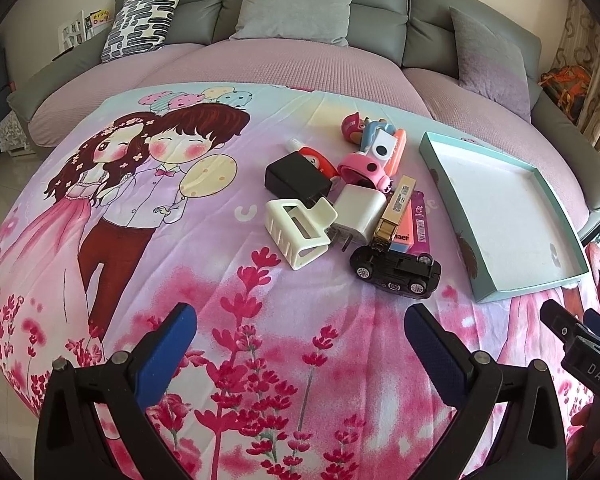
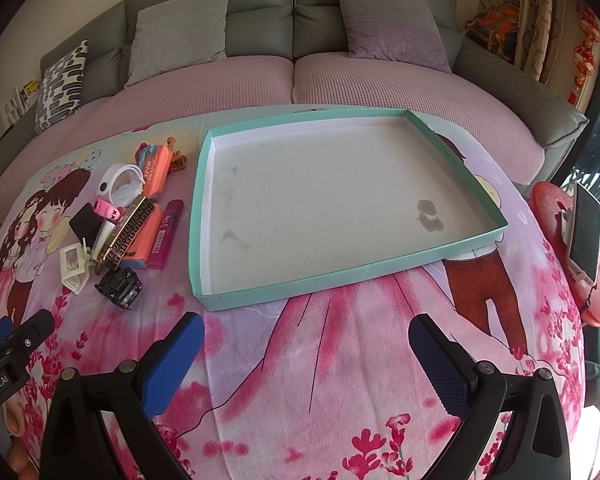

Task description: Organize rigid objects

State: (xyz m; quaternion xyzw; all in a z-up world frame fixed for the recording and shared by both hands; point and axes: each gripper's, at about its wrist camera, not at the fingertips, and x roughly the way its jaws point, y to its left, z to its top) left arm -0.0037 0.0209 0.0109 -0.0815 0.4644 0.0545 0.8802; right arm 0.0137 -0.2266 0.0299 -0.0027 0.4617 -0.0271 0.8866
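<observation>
On the printed cloth [image 1: 228, 288] covering the table, left wrist view: your left hand-held gripper [image 1: 300, 328] hangs above the cloth with its blue-padded jaws spread wide and nothing between them. Ahead of it lies a tight pile of small rigid things. Nearest is a black toy car [image 1: 396, 272], wheels showing. Left of it sits a white hair claw [image 1: 296, 232], touching a white charger plug [image 1: 358, 212]. A black adapter [image 1: 296, 178] lies behind the claw. A gold harmonica [image 1: 394, 212] rests tilted across an orange box [image 1: 402, 236] and beside a magenta lighter [image 1: 420, 220]. A pink ring-shaped toy [image 1: 364, 170] and further toys are heaped at the far end; details there are hard to tell. To the right of the pile, apart from it, sits a shallow teal tray [image 1: 448, 192] with a bare white floor. Your right hand-held gripper [image 1: 580, 332] shows at the right edge.

Right wrist view: your right hand-held gripper [image 2: 304, 336] is also spread wide, holding nothing, above the cloth just short of the teal tray [image 2: 260, 294]. The tray floor shows only faint stains. The pile lies left of the tray: toy car [image 2: 120, 286], hair claw [image 2: 74, 268], harmonica [image 2: 126, 232], lighter [image 2: 166, 236]. A phone [image 2: 586, 236] stands propped on a red stand [image 2: 552, 208] at the far right. Behind the table runs a grey sofa [image 2: 260, 12].
</observation>
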